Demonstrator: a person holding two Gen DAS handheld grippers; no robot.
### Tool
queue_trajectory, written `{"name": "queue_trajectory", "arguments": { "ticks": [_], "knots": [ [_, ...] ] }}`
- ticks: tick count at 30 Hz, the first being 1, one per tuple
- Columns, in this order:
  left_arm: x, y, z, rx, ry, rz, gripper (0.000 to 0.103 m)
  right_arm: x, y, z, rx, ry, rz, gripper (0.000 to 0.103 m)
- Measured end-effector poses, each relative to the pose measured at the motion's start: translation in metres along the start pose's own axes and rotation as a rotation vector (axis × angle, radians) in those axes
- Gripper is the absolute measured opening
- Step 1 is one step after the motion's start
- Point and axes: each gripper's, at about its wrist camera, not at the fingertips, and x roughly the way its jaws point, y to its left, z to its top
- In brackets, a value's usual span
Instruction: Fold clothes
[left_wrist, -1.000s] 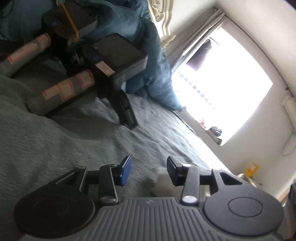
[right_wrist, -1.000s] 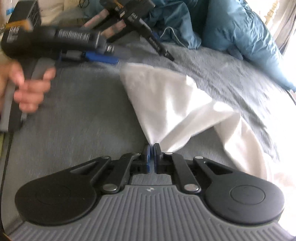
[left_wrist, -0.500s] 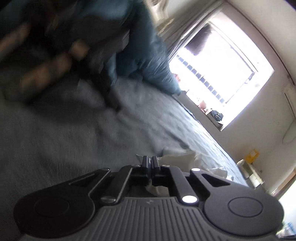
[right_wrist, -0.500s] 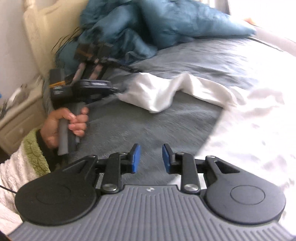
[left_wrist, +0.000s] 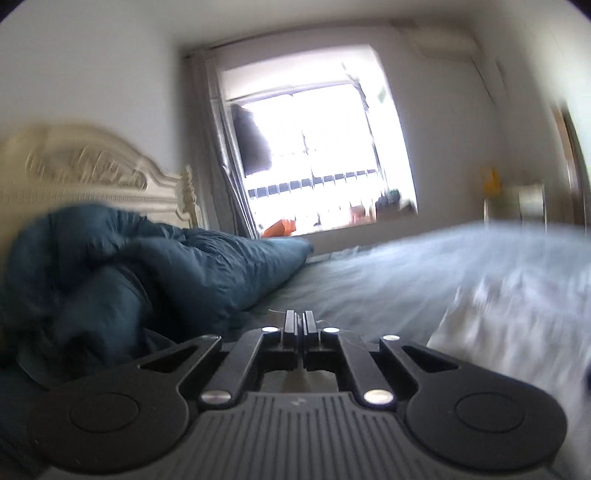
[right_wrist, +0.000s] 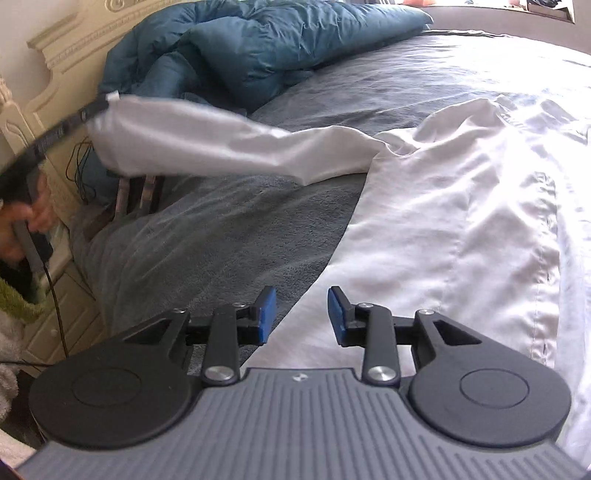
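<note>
A white shirt (right_wrist: 461, 221) lies spread on the grey bed cover (right_wrist: 221, 251). One sleeve (right_wrist: 221, 147) is stretched up and to the left, off the bed. My left gripper (right_wrist: 107, 101) is shut on the end of that sleeve, with a person's hand (right_wrist: 33, 218) on its handle. In the left wrist view the left gripper (left_wrist: 299, 325) shows its jaws together; the cloth is hidden below them and the shirt (left_wrist: 517, 314) is a blur at the right. My right gripper (right_wrist: 301, 317) hovers over the shirt's left edge, its jaws opening with nothing between the pads.
A crumpled blue duvet (right_wrist: 240, 48) fills the head of the bed against a cream headboard (right_wrist: 66, 48). Two taped handles of another tool (right_wrist: 136, 195) lie under the raised sleeve. A bedside cabinet (right_wrist: 48, 314) stands at the left. A bright window (left_wrist: 314, 158) is behind the bed.
My left gripper closed on the sleeve end, rolled level and rose, lifting the sleeve. My right gripper let go of the white cloth, opened and swung over to the shirt's body.
</note>
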Motion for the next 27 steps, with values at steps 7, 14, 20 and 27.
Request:
{"name": "queue_trajectory", "arguments": {
  "ticks": [7,14,20,27],
  "knots": [
    [0.007,0.045,-0.013,-0.088,0.138,0.14,0.003,-0.004,-0.005,-0.003,0.027,0.009,0.011,0.033],
    [0.071,0.067,0.043,0.008,0.134,0.285,0.003,0.0,-0.008,-0.008,0.03,0.023,0.0,0.04],
    [0.101,0.076,0.07,0.079,0.205,0.368,0.003,-0.008,-0.017,-0.016,0.042,0.018,0.005,0.041],
    [0.071,0.069,0.037,0.05,0.313,0.334,0.003,-0.009,-0.039,-0.024,0.07,0.019,0.002,0.044]
  ]
}}
